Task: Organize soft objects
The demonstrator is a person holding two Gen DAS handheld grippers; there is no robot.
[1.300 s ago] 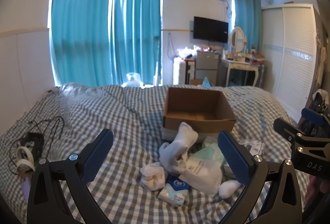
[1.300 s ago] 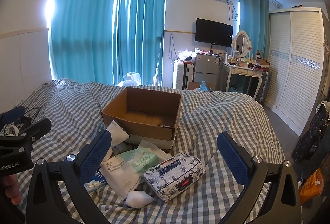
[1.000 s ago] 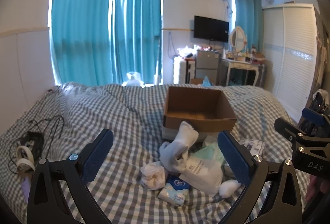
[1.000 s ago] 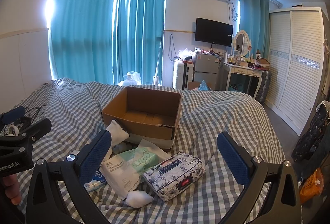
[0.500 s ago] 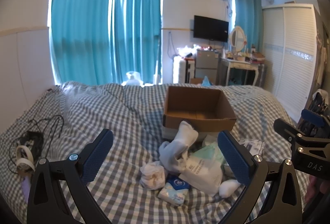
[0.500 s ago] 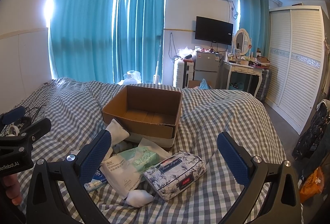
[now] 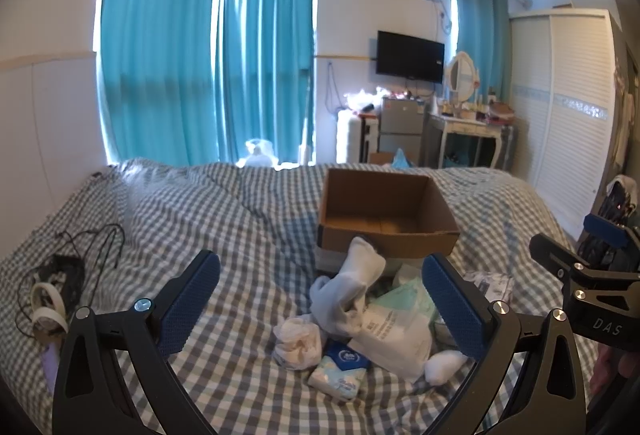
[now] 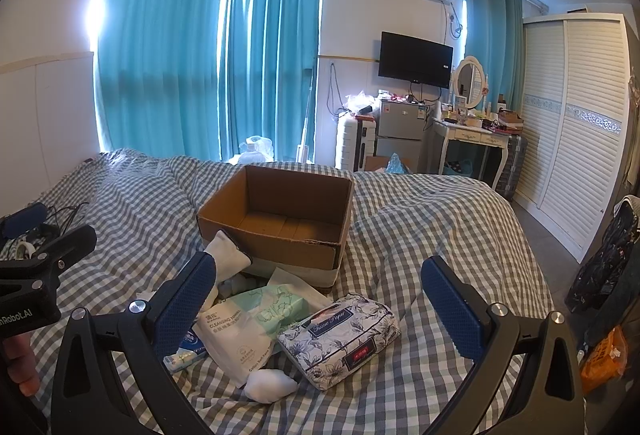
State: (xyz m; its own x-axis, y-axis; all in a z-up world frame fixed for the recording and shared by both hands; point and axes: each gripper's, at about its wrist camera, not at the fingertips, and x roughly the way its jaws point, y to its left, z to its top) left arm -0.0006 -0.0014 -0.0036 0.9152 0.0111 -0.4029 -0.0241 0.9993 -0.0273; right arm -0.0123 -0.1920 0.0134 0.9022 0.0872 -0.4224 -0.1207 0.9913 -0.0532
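Observation:
An open brown cardboard box (image 7: 386,211) (image 8: 280,215) stands empty on the checked bedspread. In front of it lies a heap of soft things: a grey-white sock (image 7: 346,291) (image 8: 226,255), a balled white sock (image 7: 298,343), a small blue tissue pack (image 7: 340,367) (image 8: 182,349), a white cleansing-towel pack (image 7: 394,331) (image 8: 236,335), a green tissue pack (image 8: 276,305), a floral tissue pack (image 8: 340,335) and a white ball (image 8: 270,385). My left gripper (image 7: 320,309) hovers open before the heap. My right gripper (image 8: 316,305) is open above the packs, holding nothing.
Black cables and a white roll (image 7: 48,305) lie on the bed at the left. Beyond the bed are teal curtains (image 8: 200,55), a small fridge (image 8: 400,131), a white dressing table (image 8: 472,139) and a wardrobe (image 8: 580,123). A dark bag (image 8: 608,259) hangs at the right edge.

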